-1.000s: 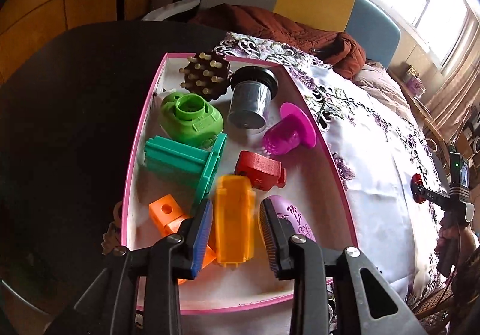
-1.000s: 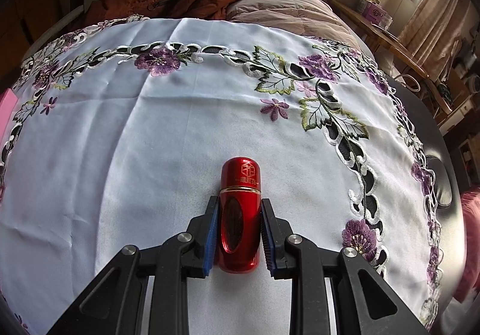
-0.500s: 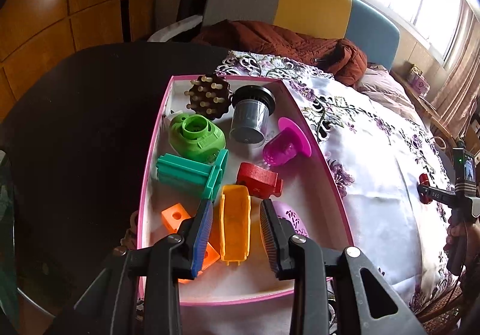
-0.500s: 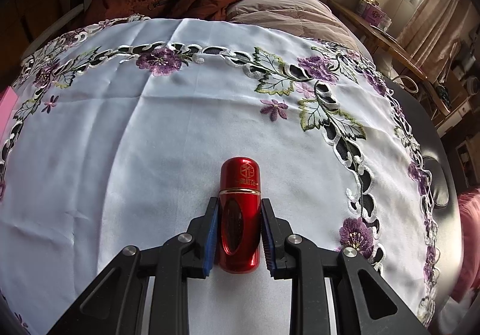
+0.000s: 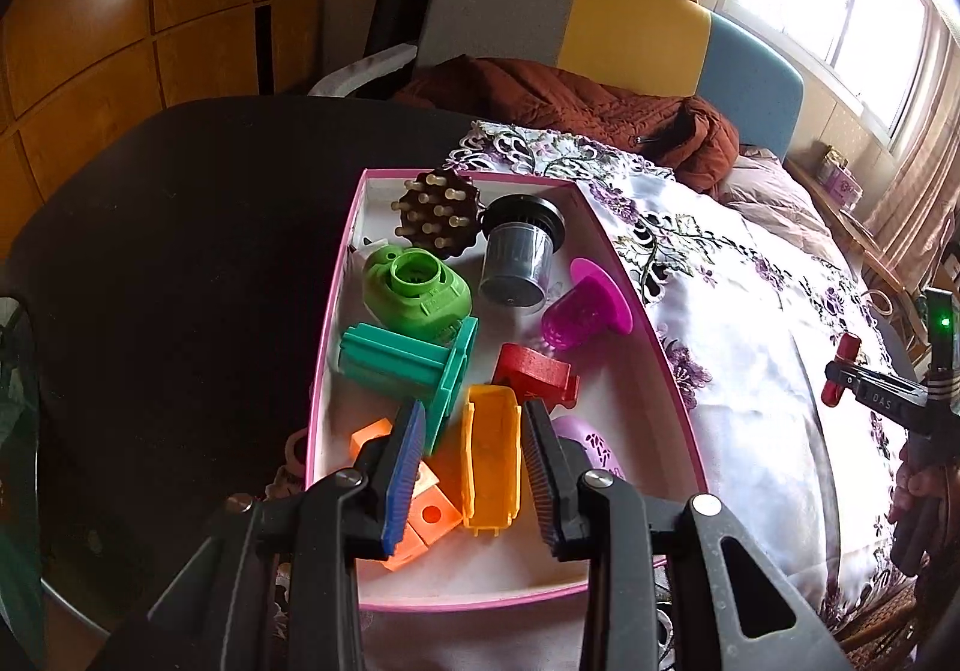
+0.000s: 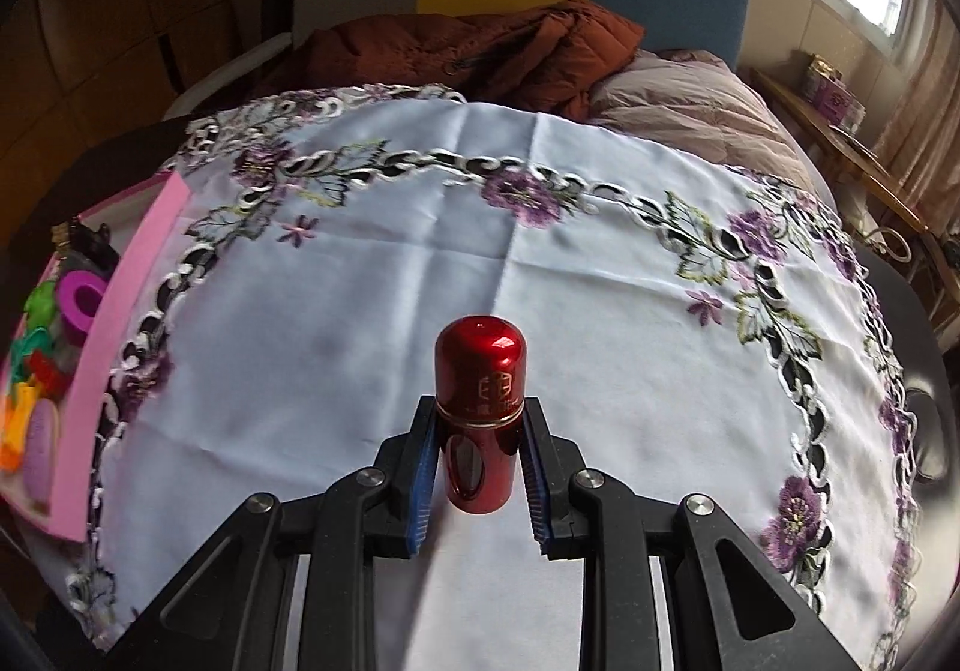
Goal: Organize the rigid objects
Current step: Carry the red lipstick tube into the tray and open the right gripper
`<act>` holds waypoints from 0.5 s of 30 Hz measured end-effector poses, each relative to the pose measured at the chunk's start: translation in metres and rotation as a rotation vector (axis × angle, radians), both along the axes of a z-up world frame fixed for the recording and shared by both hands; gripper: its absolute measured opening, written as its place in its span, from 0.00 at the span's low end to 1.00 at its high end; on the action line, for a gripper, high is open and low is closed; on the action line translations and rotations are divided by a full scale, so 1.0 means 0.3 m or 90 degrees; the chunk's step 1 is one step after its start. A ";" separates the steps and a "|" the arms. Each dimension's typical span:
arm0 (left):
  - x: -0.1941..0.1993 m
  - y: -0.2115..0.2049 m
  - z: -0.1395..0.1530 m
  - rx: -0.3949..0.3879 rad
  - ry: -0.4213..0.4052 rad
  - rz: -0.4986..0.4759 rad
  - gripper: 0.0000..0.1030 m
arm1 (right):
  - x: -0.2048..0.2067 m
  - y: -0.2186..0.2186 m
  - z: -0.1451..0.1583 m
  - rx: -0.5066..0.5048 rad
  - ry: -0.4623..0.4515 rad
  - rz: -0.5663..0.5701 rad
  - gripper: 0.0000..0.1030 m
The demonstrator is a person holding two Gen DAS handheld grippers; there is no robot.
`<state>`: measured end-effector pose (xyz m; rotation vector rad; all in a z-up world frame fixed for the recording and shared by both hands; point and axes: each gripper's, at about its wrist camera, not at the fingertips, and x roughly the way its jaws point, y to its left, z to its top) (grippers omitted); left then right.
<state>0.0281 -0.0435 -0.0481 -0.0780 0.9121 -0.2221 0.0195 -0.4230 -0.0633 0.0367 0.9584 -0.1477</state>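
Observation:
A pink-rimmed box (image 5: 672, 371) holds several plastic parts: an orange channel piece (image 5: 491, 467), a teal ribbed part (image 5: 399, 362), a green housing (image 5: 417, 293), a red block (image 5: 534, 371), a magenta cup (image 5: 585, 305), a grey cup (image 5: 517, 257) and a brown peg disc (image 5: 437, 212). My left gripper (image 5: 474, 467) is open above the box, its jaws either side of the orange piece and raised off it. My right gripper (image 6: 477, 470) is shut on a red metal canister (image 6: 479, 407) and holds it above the white tablecloth; it also shows in the left wrist view (image 5: 840, 371).
A white embroidered tablecloth (image 6: 540, 263) covers the round dark table (image 5: 180, 251). The pink box (image 6: 102, 371) lies at the cloth's left edge. A brown jacket (image 6: 480, 53) and a cushioned chair (image 5: 600, 29) are behind the table.
My left gripper has lifted and pulled back from the orange piece lying in the box. My right gripper has raised the red canister off the cloth and tilted up.

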 end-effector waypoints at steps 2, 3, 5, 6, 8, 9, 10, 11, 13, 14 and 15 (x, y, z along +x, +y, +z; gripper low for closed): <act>0.000 0.002 0.000 -0.001 -0.001 0.001 0.32 | 0.011 0.079 0.027 0.019 -0.013 0.042 0.25; -0.001 0.004 0.001 -0.002 -0.001 0.002 0.32 | 0.017 0.126 0.041 0.025 -0.021 0.066 0.25; 0.000 0.011 0.002 -0.004 -0.001 0.003 0.32 | 0.033 0.223 0.073 0.033 -0.037 0.117 0.25; -0.001 0.016 0.003 -0.005 -0.001 0.005 0.32 | 0.040 0.274 0.090 0.039 -0.045 0.143 0.25; -0.001 0.029 0.004 -0.005 -0.003 0.011 0.32 | 0.053 0.376 0.122 0.049 -0.059 0.195 0.25; 0.001 0.034 0.005 -0.005 -0.003 0.015 0.32 | 0.059 0.427 0.136 0.054 -0.066 0.221 0.25; 0.001 0.042 0.006 -0.006 -0.004 0.018 0.32 | 0.066 0.476 0.148 0.058 -0.071 0.245 0.25; 0.000 0.050 0.008 -0.005 -0.006 0.022 0.32 | 0.073 0.522 0.156 0.063 -0.074 0.270 0.25; -0.002 0.069 0.008 -0.004 -0.008 0.030 0.32 | 0.095 0.614 0.167 0.065 -0.078 0.314 0.25; -0.003 0.080 0.009 -0.005 -0.009 0.035 0.32 | 0.108 0.656 0.167 0.063 -0.078 0.333 0.25; -0.005 0.092 0.010 -0.006 -0.011 0.041 0.32 | 0.122 0.695 0.164 0.061 -0.076 0.351 0.25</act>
